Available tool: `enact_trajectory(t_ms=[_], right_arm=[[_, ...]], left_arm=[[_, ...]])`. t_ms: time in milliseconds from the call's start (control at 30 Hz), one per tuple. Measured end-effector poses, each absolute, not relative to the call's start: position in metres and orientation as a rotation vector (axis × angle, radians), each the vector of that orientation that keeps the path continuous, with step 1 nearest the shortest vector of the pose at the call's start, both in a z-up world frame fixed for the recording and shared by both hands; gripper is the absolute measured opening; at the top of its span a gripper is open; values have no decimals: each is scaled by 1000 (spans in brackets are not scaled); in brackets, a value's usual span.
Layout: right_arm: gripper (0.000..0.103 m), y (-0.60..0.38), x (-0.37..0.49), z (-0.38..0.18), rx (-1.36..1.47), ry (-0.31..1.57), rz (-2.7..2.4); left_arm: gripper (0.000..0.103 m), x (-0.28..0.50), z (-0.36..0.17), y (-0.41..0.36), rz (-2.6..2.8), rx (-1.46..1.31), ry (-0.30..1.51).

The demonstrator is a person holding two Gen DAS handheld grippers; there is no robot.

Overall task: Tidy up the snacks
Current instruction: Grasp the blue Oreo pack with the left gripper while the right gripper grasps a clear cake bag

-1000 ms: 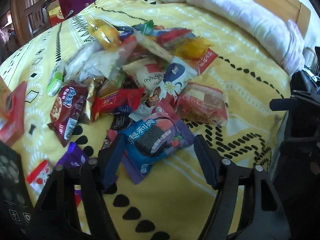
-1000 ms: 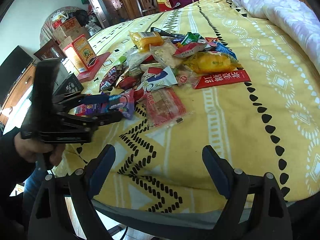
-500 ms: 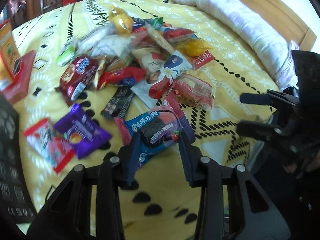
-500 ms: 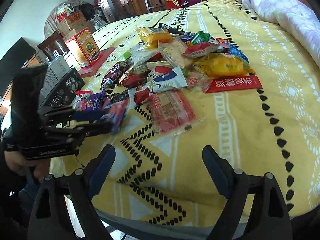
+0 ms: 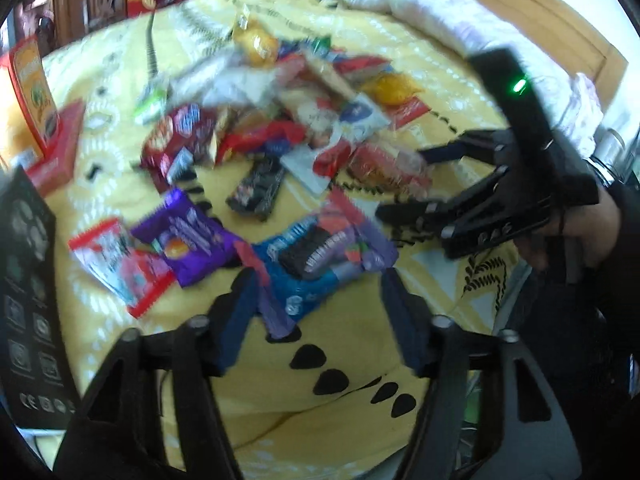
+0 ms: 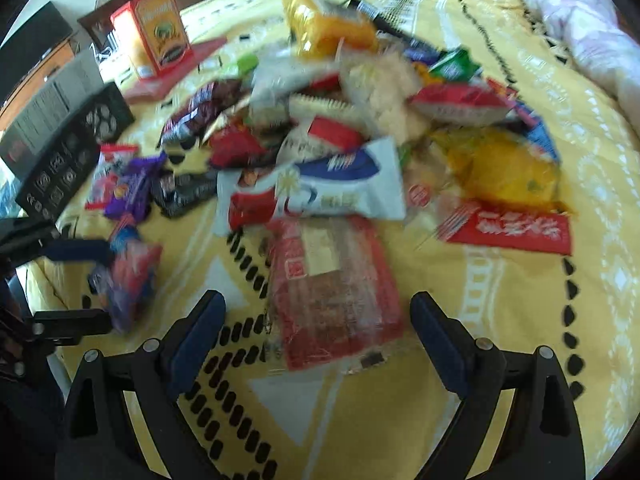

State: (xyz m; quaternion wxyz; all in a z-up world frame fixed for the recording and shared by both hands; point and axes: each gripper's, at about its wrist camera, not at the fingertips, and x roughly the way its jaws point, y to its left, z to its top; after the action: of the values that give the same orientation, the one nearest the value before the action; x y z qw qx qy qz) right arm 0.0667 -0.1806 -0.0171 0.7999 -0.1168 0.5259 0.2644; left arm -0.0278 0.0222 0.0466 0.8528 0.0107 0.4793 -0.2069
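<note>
A heap of snack packets (image 5: 280, 128) lies on a yellow patterned bedspread (image 5: 328, 412). My left gripper (image 5: 316, 284) is open, its fingers either side of a blue-and-purple cookie packet (image 5: 320, 256) that lies on the bedspread; the same packet shows at the left of the right wrist view (image 6: 128, 280). My right gripper (image 6: 316, 316) is open and straddles a clear red-printed cake packet (image 6: 332, 292). It also shows in the left wrist view (image 5: 404, 184), over that packet (image 5: 384, 164). Both views are blurred.
A purple packet (image 5: 188, 240) and a red-and-white packet (image 5: 116, 264) lie left of the cookie packet. A black box (image 5: 28, 300) and an orange carton (image 6: 154, 32) stand at the bed's left edge. A white quilt (image 6: 580, 28) lies far right.
My left gripper closed on the cookie packet, carried it nearer and to the right, then opened. My right gripper moved forward over the red-printed cake packet.
</note>
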Motion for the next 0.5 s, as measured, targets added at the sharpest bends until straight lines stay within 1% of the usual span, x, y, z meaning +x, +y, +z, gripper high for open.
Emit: enact_trajectory(t_ms=[33, 67, 167, 300, 367, 400, 433, 467, 500], right_arm=[[96, -180, 65, -18, -254, 1127, 572], [96, -181, 65, -19, -250, 1128, 575], [97, -185, 69, -23, -189, 1140, 581], [97, -187, 70, -24, -163, 1141, 581], [97, -186, 69, -24, -164, 1139, 581], [97, -186, 69, -25, -161, 1138, 581], [97, -186, 68, -25, -158, 1137, 580], [95, -188, 68, -24, -154, 1134, 578], [93, -189, 68, -23, -150, 1131, 572]], left_arm=[[82, -29, 51, 22, -430, 41, 974], [87, -28, 53, 22, -430, 57, 946], [90, -19, 54, 16, -455, 118, 901], [90, -3, 36, 5, -507, 191, 945], [84, 1, 26, 2, -528, 209, 993], [79, 3, 21, 0, -541, 203, 1031], [65, 3, 19, 0, -550, 181, 1065], [58, 1, 19, 0, -550, 150, 1078], [57, -1, 20, 0, -534, 138, 1072]])
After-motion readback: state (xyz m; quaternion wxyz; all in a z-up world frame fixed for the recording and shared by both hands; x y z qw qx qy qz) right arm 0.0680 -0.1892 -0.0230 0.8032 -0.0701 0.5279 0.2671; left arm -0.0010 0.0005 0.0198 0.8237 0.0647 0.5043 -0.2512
